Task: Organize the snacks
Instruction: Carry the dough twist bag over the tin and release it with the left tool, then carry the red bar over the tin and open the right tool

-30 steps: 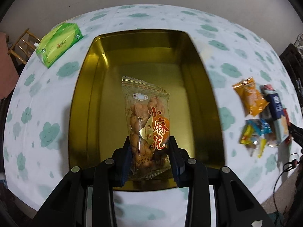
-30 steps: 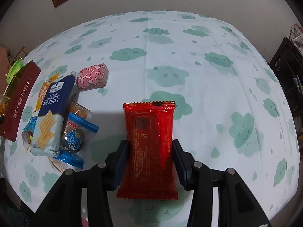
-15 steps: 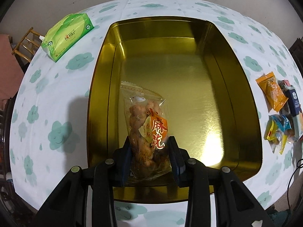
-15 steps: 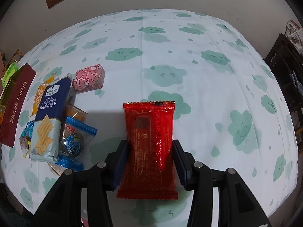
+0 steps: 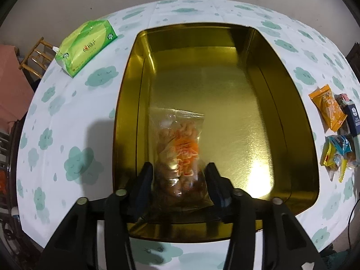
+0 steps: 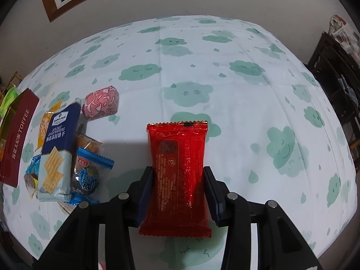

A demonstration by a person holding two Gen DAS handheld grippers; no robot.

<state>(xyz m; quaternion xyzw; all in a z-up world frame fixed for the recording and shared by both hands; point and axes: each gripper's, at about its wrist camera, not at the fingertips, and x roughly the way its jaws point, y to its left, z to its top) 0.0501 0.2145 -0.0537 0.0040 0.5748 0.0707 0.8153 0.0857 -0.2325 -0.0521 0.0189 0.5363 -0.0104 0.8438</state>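
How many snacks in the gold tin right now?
1: the clear twist-snack bag at the gold tin's near-left, between the opening left tool. Its near end may hide more.

Black left gripper (image 5: 177, 175) (silver screws), blue-padded jaws.

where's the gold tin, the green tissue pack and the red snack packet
gold tin (image 5: 265, 121): left wrist view, bare floor of the tin
green tissue pack (image 5: 86, 47): left wrist view, middle of its top face
red snack packet (image 6: 178, 175): right wrist view, centre of the wrapper
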